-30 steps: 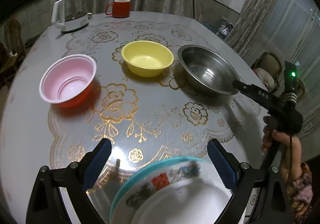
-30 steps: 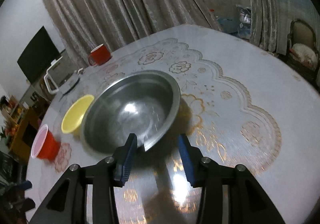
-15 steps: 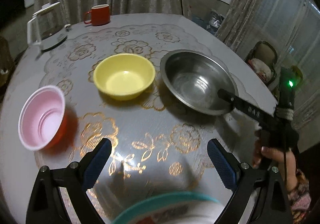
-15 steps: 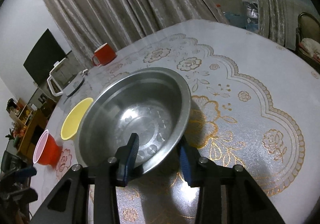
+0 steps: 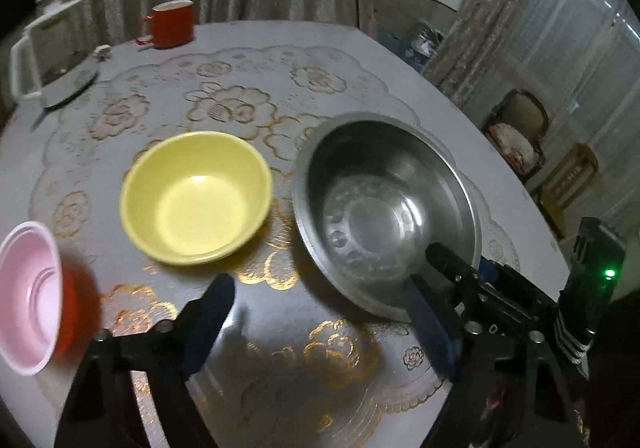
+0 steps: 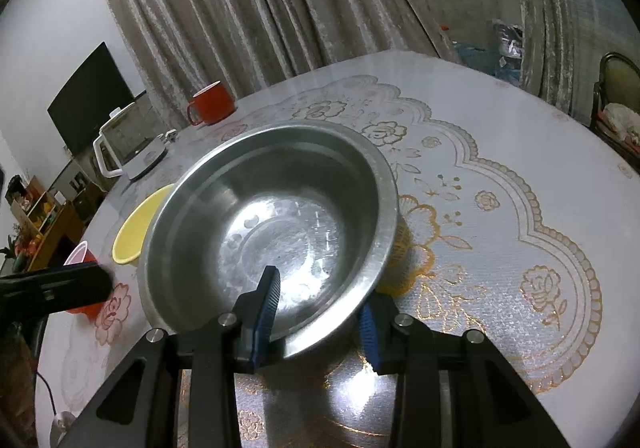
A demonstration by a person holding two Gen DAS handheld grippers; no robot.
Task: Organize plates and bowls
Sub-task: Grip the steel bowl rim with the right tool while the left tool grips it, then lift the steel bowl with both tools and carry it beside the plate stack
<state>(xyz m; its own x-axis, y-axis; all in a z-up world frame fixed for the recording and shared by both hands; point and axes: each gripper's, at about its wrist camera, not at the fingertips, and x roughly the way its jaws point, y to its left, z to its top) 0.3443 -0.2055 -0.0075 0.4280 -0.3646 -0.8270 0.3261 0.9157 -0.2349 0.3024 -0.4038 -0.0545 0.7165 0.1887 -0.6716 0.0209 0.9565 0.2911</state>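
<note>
Right gripper (image 6: 316,312) jaws pinch steel bowl (image 6: 280,216) at its near rim: light, stiff, slippery. Left gripper (image 5: 320,324) jaws closing, empty.

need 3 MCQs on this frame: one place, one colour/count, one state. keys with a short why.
1. Where is the yellow bowl relative to the steel bowl, in the left wrist view?
A. to its left
B. nested inside it
C. to its right

2. What colour is the mug at the far edge of the table?
A. blue
B. red
C. white

3. How does the right gripper stand to the steel bowl?
A. away from it
B. one finger inside the near rim, one outside
C. both fingers inside

Key: 1 A, the bowls sit side by side. 2 B, red body. 3 B, the rim passes between the fingers.
</note>
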